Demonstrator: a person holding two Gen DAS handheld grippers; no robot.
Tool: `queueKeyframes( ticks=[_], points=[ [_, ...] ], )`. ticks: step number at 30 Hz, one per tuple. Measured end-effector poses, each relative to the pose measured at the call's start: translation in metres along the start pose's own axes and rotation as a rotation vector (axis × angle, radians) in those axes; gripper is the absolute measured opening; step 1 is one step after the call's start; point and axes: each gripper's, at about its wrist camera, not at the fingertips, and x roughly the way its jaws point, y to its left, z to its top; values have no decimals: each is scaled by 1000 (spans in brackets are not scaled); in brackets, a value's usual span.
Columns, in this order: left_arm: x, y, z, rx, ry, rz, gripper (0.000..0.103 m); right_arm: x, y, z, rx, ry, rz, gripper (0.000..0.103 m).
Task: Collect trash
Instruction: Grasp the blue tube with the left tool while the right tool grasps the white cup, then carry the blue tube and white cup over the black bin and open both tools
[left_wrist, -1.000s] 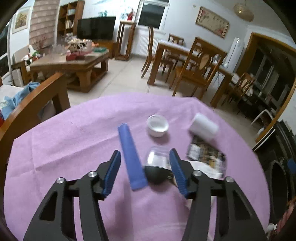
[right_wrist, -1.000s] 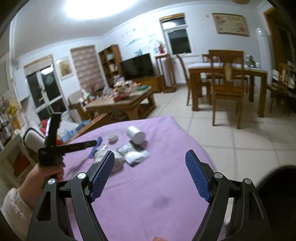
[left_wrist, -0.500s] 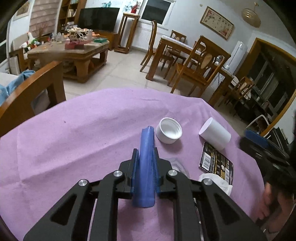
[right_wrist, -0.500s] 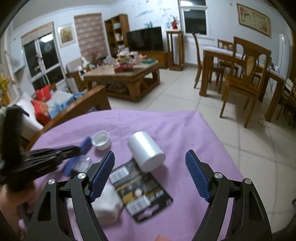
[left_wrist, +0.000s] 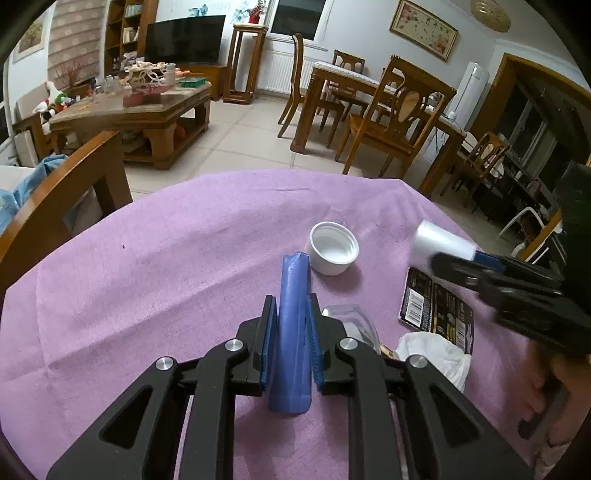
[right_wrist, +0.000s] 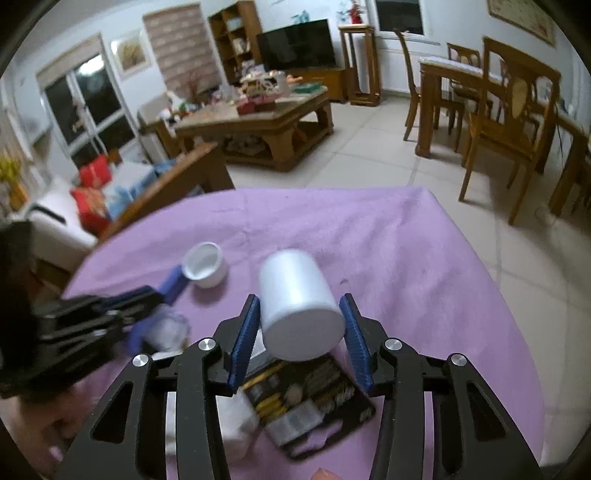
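My left gripper (left_wrist: 290, 325) is shut on a blue wrapper tube (left_wrist: 291, 317) and holds it over the purple tablecloth (left_wrist: 166, 258). My right gripper (right_wrist: 298, 321) has its pads on both sides of a white paper cup (right_wrist: 297, 302) lying on its side; the cup also shows in the left wrist view (left_wrist: 439, 243). A small gap shows at each pad, so contact is unclear. A white lid (left_wrist: 334, 248), a black snack packet (left_wrist: 436, 312), a crumpled white tissue (left_wrist: 436, 354) and a clear plastic piece (left_wrist: 351, 321) lie on the cloth.
A wooden chair back (left_wrist: 62, 199) stands at the table's left edge. Beyond the far edge are tiled floor, a coffee table (left_wrist: 136, 110) and dining chairs (left_wrist: 391, 125). The white lid (right_wrist: 205, 264) and black packet (right_wrist: 306, 391) lie near the right gripper.
My left gripper closed on the blue wrapper tube and has held it since. My right gripper came down over the table and narrowed around the white cup.
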Motion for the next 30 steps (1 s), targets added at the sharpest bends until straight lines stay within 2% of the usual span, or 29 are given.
queueKeyframes(
  ticks=[4, 6, 10, 11, 15, 18, 19, 25, 30],
  points=[
    [-2, 4, -1, -8, -5, -27, 13, -43, -3, -20, 70, -44, 97, 41],
    [-7, 4, -1, -3, -26, -12, 12, -69, -1, -36, 79, -69, 125, 41],
    [-30, 2, -2, 40, -153, 58, 11, -119, -5, -72, 100, -129, 164, 41],
    [-34, 3, -1, 37, -172, 49, 12, -131, -9, -79, 103, -143, 166, 41],
    [-52, -1, -4, 9, -228, -51, 12, -182, -18, -112, 102, -228, 152, 41],
    [-69, -25, -13, 44, -260, -171, 12, -228, -35, -134, 93, -324, 124, 41],
    [-76, -42, -17, 75, -267, -224, 12, -244, -41, -142, 89, -358, 98, 41],
    [-105, -145, -51, 282, -281, -419, 12, -339, -99, -196, 161, -519, -87, 41],
    [-112, -218, -70, 349, -263, -562, 12, -389, -142, -238, 227, -586, -238, 41]
  ],
)
